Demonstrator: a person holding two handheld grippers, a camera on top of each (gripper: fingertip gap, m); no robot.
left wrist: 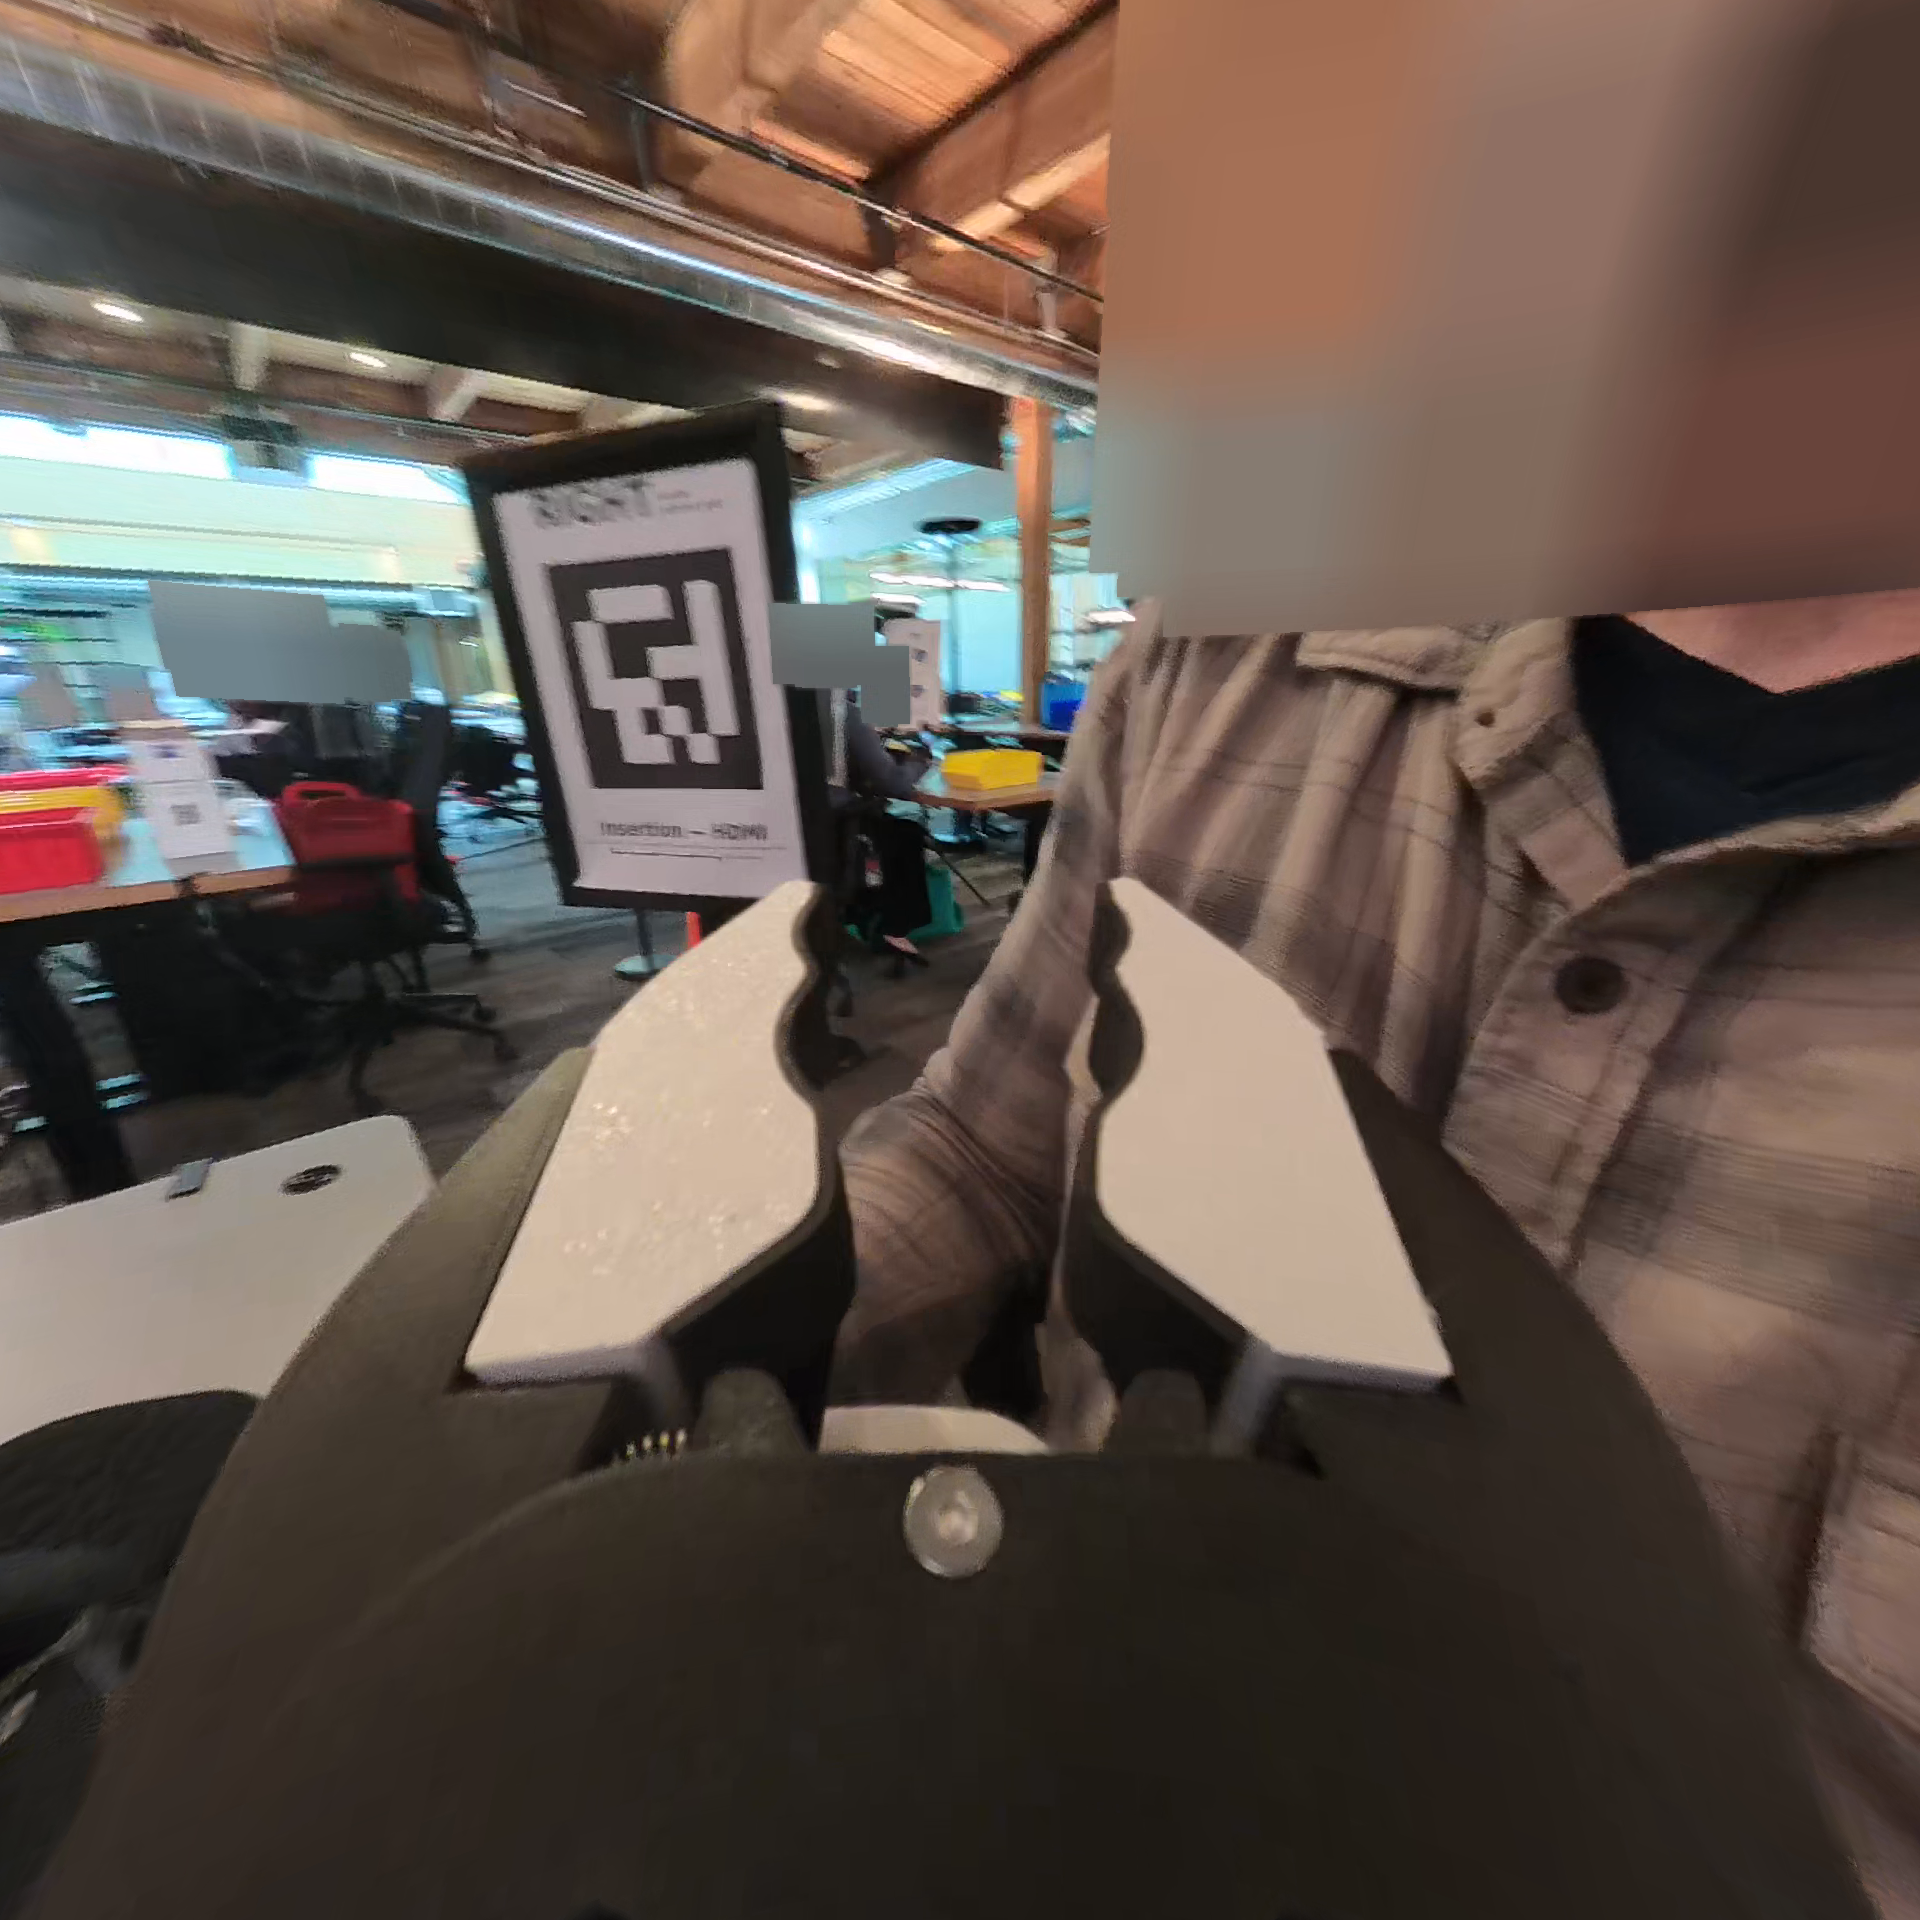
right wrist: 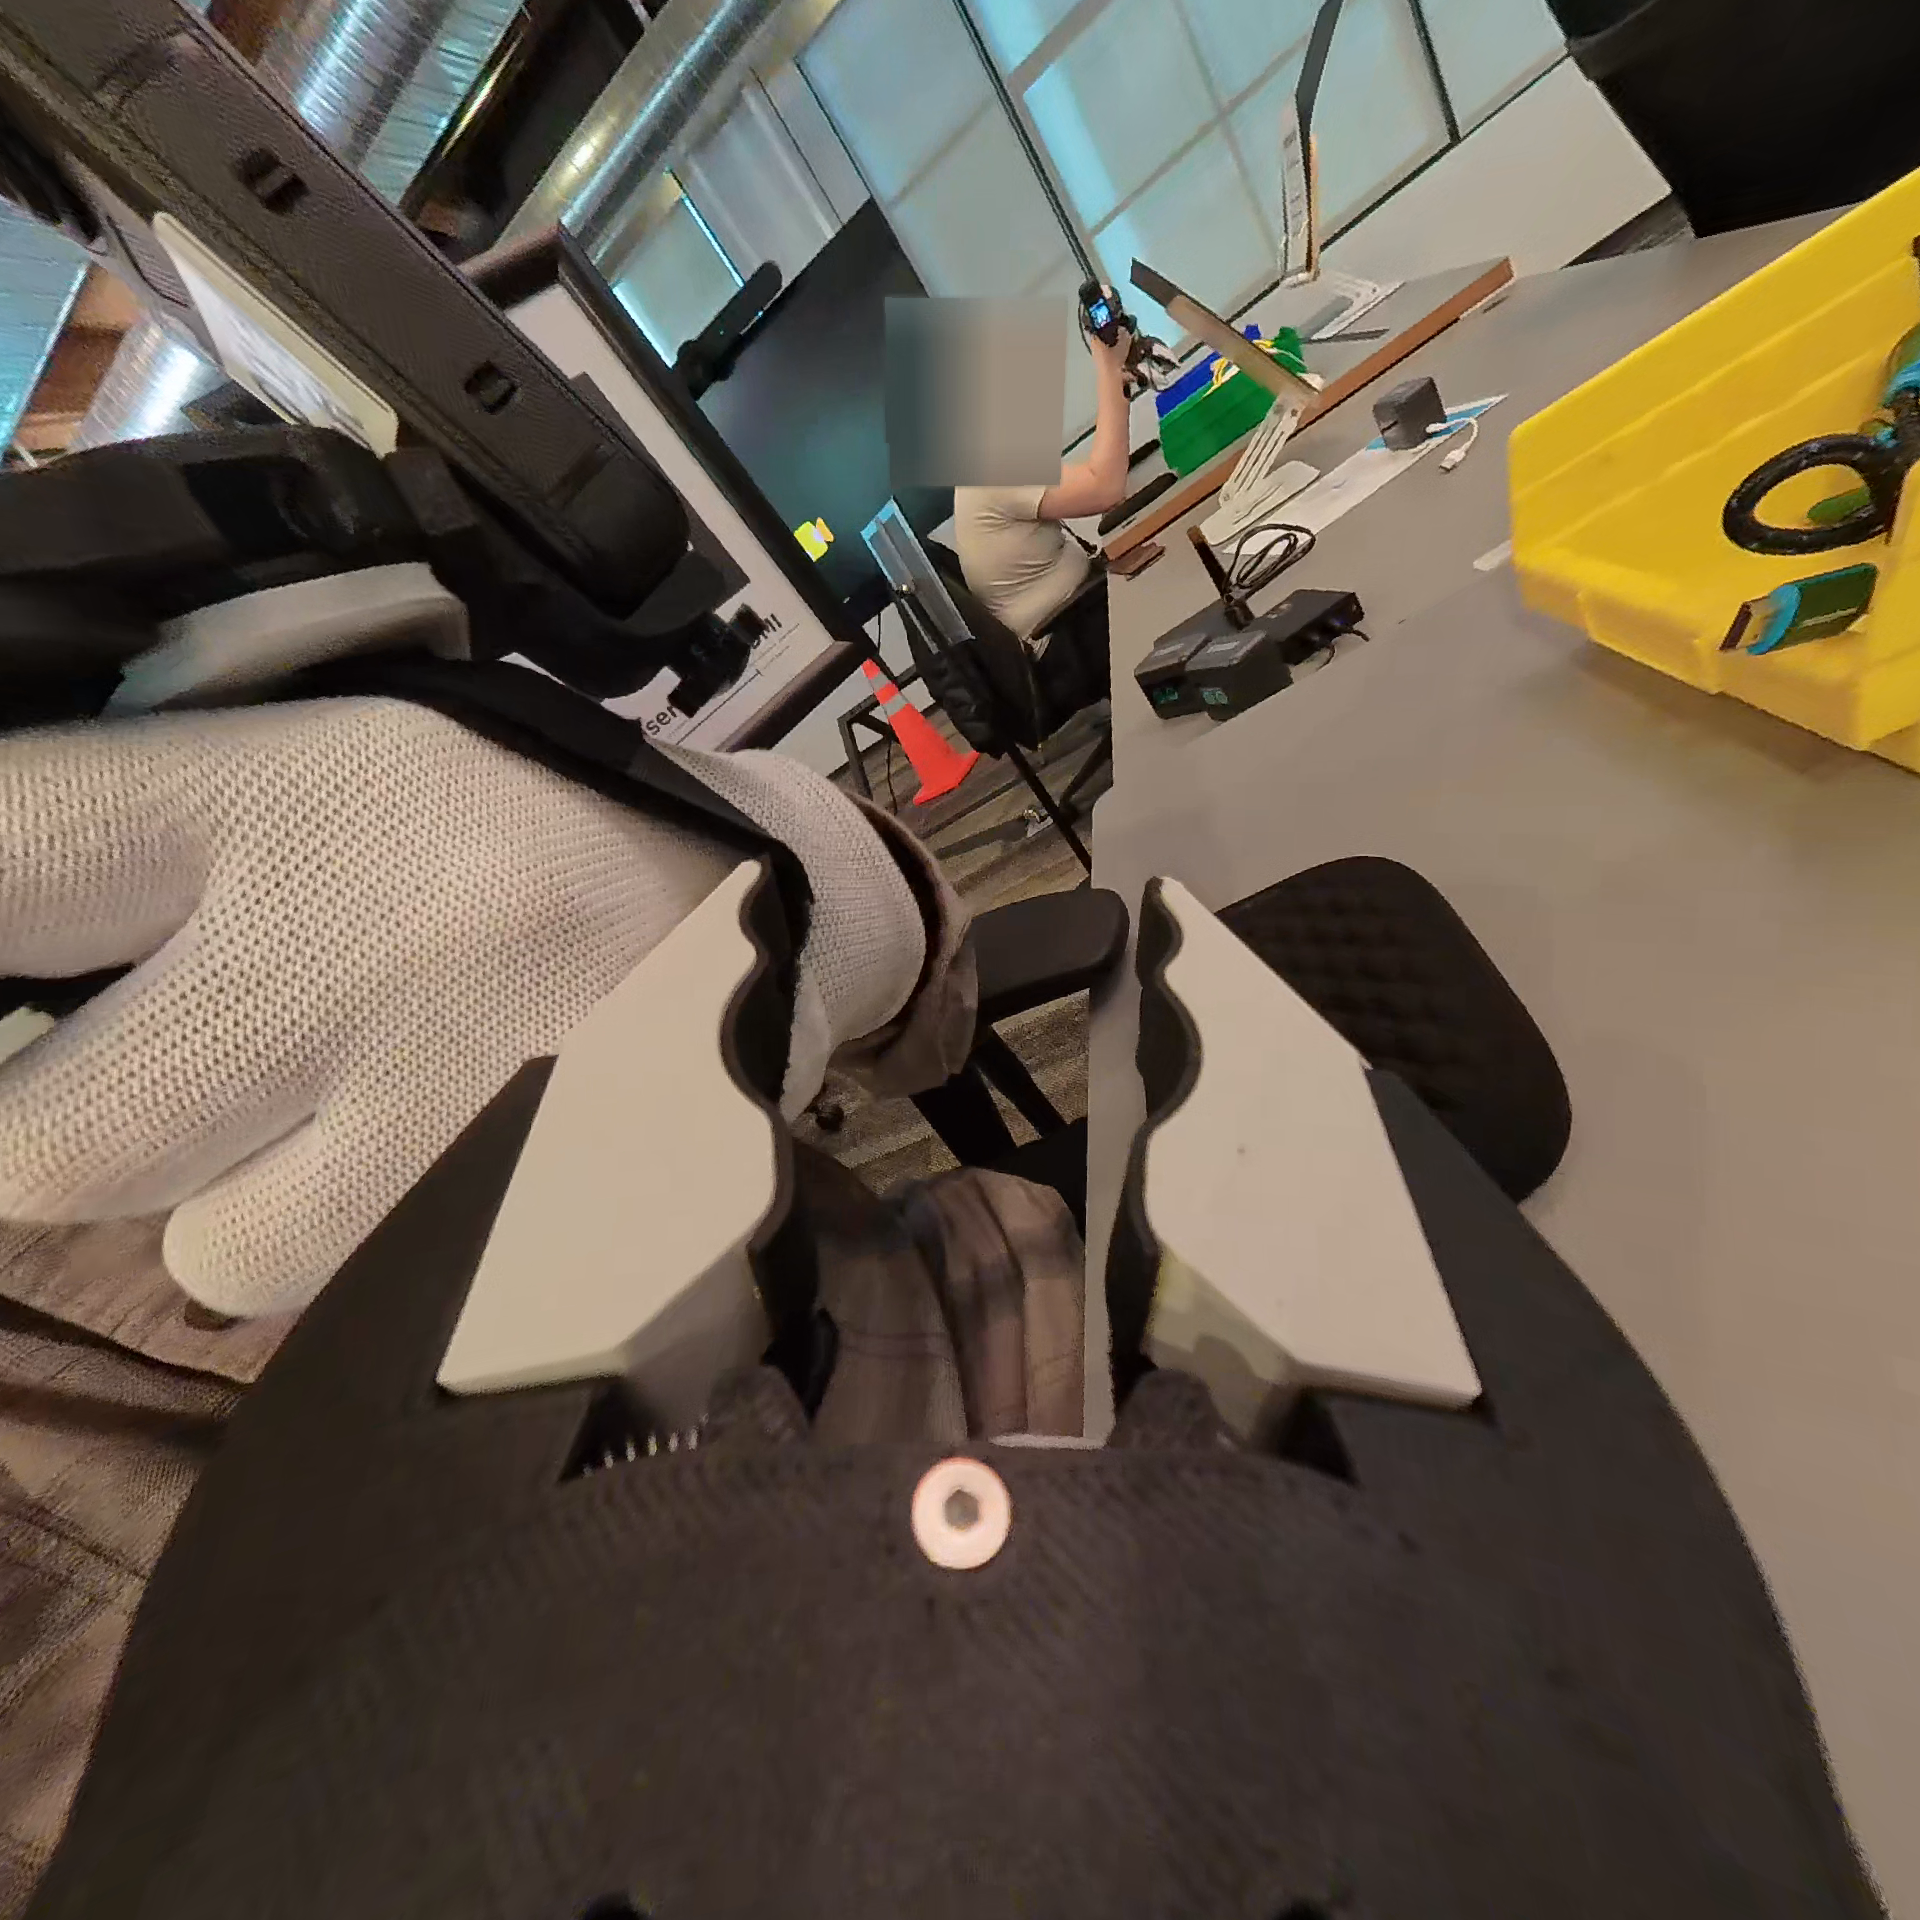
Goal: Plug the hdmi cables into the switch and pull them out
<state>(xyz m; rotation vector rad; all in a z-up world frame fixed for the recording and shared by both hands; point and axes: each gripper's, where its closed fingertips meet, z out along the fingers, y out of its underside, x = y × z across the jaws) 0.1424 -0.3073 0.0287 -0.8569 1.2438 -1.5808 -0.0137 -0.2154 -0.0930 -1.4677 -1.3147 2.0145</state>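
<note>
Right wrist view is showing the spread, empty right hand-held gripper [right wrist: 951, 914] pointing along the bench [right wrist: 1558, 935] edge, black switch [right wrist: 1247, 649] lying well ahead toward its far edge; left hand-held gripper [left wrist: 951, 914] is gaping empty too

Black tool [left wrist: 951, 904] with white fingers [left wrist: 665, 1132]; white knit glove [right wrist: 343, 935], plaid shirt [left wrist: 1558, 1039].

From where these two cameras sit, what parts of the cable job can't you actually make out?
- Switch: the small black boxes on the grey table in the right wrist view are too small to identify.
- Cable: a black coil and a green plug lie in the yellow bin, which the frame edge cuts off.
- Left wrist view: aims at a person's plaid shirt and a framed sign; no work area shows.
- Both grippers, left and right, have empty, parted jaws.
</note>
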